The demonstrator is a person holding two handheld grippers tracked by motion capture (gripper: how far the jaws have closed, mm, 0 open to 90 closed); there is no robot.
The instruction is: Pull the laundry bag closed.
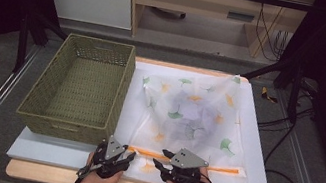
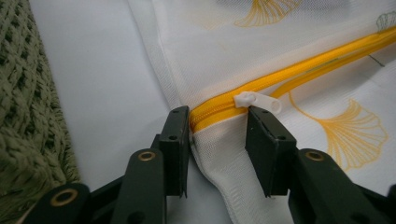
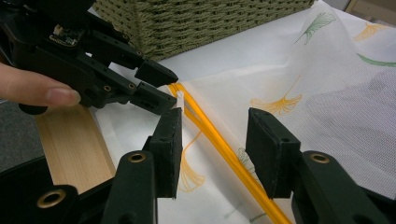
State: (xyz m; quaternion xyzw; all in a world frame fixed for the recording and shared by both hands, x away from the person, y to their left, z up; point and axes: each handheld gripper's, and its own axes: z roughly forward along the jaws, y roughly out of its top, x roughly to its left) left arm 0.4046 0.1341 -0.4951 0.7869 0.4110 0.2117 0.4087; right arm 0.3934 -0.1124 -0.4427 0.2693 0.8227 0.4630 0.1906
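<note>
Both grippers are held low, side by side. The left gripper (image 1: 130, 156) is held with jaws parted. The right gripper (image 1: 160, 156) likewise stands parted.

A wooden worktop (image 1: 35, 173) carries a white board (image 1: 54, 151) that covers nearly all of it, leaving a strip of wood along the near edge. On the board's left part stands a green woven basket (image 1: 81, 88). Beside it, touching its right wall, a white mesh bag (image 1: 191, 122) with leaf prints and a yellow zipper (image 1: 218, 169) lies spread flat.
</note>
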